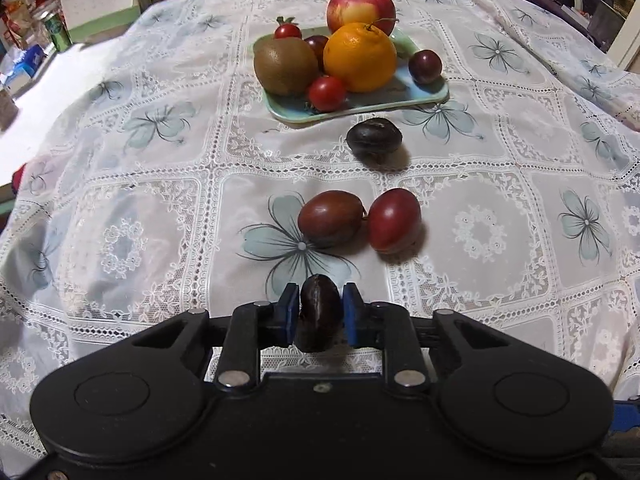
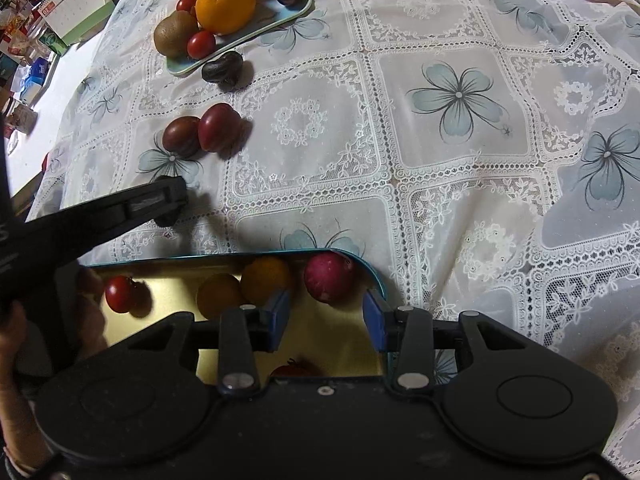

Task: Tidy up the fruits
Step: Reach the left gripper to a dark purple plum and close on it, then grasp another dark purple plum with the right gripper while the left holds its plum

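While gripped: left gripper [image 1: 320, 312] pads clamp a dark plum [image 1: 319, 314] above the lace tablecloth [image 1: 160, 200].
Right gripper [image 2: 326, 320]: jaws apart, holding nothing, over the gold tray [image 2: 160, 280].
Writing: none readable; calendar [image 2: 76, 4] print too small.
Fruits: teal plate [image 1: 400, 98] holds apple, orange, kiwi; three plums lie loose before it.
Open room: bare cloth right of the plums.

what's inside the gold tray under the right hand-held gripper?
In the gold tray: a cherry tomato, two orange fruits, a red-pink fruit, and another tomato only partly visible. The right hand-held gripper covers the tray's near part.
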Motion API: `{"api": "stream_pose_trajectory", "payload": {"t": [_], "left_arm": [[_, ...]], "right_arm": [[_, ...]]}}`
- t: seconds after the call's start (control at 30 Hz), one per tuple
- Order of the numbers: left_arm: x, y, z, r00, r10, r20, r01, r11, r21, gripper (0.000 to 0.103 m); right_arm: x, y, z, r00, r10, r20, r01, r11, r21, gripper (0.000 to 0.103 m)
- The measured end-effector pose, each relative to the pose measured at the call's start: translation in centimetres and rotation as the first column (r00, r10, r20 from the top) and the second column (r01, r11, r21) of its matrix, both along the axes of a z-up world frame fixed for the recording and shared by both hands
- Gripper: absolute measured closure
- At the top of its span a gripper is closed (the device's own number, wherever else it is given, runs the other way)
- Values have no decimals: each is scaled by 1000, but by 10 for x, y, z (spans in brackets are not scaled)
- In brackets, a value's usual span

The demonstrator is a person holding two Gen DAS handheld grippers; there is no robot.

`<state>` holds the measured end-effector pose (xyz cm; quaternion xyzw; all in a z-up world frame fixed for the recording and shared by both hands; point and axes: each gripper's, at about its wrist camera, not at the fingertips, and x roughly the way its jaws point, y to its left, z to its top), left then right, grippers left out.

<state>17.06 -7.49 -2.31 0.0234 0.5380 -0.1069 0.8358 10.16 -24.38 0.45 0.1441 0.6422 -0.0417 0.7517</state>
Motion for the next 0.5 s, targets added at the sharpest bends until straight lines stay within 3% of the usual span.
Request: {"api": "stream_pose_trajectory", "payload": {"t": [0.17,0.27,0.33,0.5], "left_arm": [[8,-4,-12,999,-3,-33,4,1000,6,59],[8,-8,-13,1000,-6,-27,6,1000,20,60],[8,-8,-13,1000,-8,-24,8,1000,14,70],[7,-2,-8,1000,15,-14,-15,1000,12,71]], "right_arm": [[1,3,-2,1000,12,-8,-12,1000,-2,60],[2,3,-2,1000,15,-2,-15,1000,-5,60],[3,2,-2,1000,9,2,-9,1000,-10,60],[10,-3,-4,1000,-10,16,10,1000,-18,60]]}}
